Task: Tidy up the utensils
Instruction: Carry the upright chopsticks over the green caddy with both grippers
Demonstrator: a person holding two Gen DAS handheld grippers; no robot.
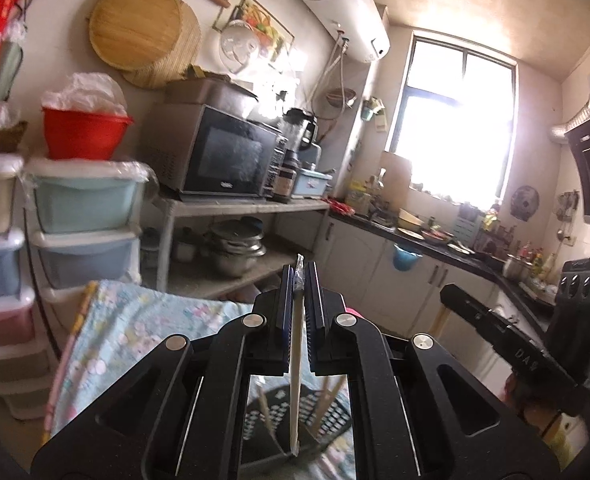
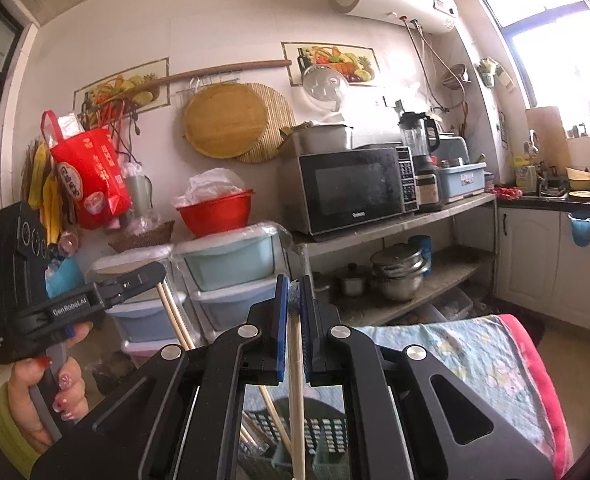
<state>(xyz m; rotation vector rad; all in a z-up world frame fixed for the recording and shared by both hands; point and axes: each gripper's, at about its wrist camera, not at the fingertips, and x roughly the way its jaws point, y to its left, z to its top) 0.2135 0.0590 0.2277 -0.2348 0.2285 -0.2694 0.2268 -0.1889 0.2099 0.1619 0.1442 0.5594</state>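
My left gripper (image 1: 299,280) is shut on a pale wooden chopstick (image 1: 296,376) that hangs down from the jaws, its plastic-wrapped tip sticking up. My right gripper (image 2: 293,292) is shut on another wooden chopstick (image 2: 296,400), also hanging down. Below both, a dark perforated utensil basket (image 1: 327,420) holds a few more chopsticks; it also shows in the right wrist view (image 2: 327,436). The left gripper appears in the right wrist view (image 2: 157,276), held by a hand, with chopsticks (image 2: 175,320) below it. The right gripper shows at the right of the left wrist view (image 1: 451,294).
A table with a blue floral cloth (image 1: 143,328) lies under the grippers. Stacked plastic drawers (image 1: 83,224) with a red basin (image 1: 83,132) stand at the wall. A shelf holds a microwave (image 2: 351,188) and pots (image 2: 399,268). The kitchen counter (image 1: 415,236) runs under the window.
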